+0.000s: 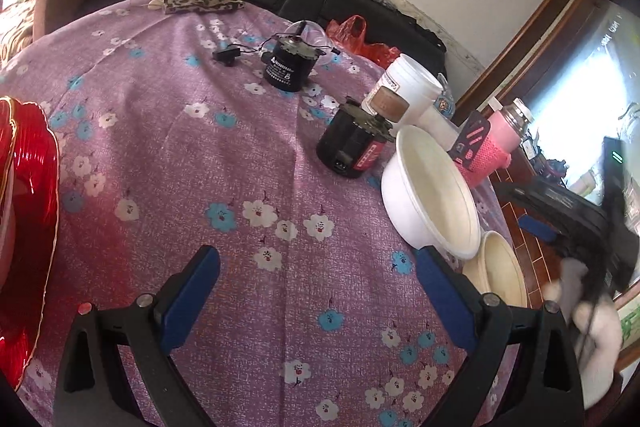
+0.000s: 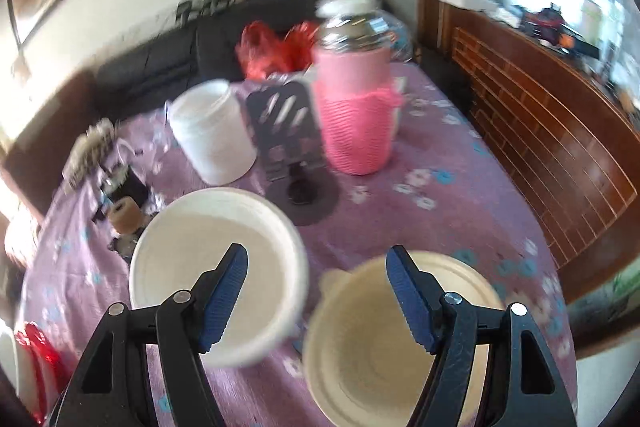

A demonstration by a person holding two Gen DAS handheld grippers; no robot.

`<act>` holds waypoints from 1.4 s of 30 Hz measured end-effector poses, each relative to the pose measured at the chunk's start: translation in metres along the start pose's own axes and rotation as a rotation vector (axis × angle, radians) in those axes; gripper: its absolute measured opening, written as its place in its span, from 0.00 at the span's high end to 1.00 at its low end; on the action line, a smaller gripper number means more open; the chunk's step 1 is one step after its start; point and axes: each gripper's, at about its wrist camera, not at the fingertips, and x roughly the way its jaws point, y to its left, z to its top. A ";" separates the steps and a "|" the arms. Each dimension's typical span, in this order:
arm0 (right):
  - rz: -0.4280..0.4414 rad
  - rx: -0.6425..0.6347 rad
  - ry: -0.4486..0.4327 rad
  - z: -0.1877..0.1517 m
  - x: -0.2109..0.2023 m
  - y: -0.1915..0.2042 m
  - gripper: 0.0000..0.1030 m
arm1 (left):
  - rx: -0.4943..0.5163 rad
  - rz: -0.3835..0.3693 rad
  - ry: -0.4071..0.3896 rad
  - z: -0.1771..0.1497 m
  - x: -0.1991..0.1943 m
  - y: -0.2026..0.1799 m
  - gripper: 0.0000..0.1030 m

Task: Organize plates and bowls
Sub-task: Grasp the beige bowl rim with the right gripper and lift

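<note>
The white bowl (image 2: 218, 275) and cream bowl (image 2: 400, 339) sit upright, mouths up, at lower frame. The right gripper (image 2: 316, 267) and the left gripper (image 1: 318, 263) both have their jaws wide and empty.

The left claw (image 1: 316, 291) hangs wide apart and empty over the flowered purple surface (image 1: 180, 167). To its right sit two bowls — a white bowl (image 1: 430, 203) and a cream bowl (image 1: 502, 269), touching. A red plate (image 1: 24, 227) lies at the left edge.
</note>
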 end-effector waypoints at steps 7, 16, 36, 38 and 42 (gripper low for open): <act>-0.078 -0.082 0.126 0.020 0.058 0.025 0.27 | -0.010 0.007 0.006 0.001 0.001 0.002 0.05; -0.045 -0.168 0.196 -0.003 0.067 0.049 0.29 | -0.007 0.018 0.021 0.000 0.005 0.002 0.05; -0.272 0.141 0.040 -0.059 -0.033 -0.131 0.26 | 0.043 0.020 0.015 -0.007 0.004 -0.009 0.05; -0.234 0.189 0.074 -0.067 -0.025 -0.142 0.26 | 0.054 0.020 0.014 -0.008 0.005 -0.012 0.05; -0.106 0.287 0.136 -0.076 -0.006 -0.153 0.29 | 0.074 0.013 0.021 -0.010 0.005 -0.016 0.05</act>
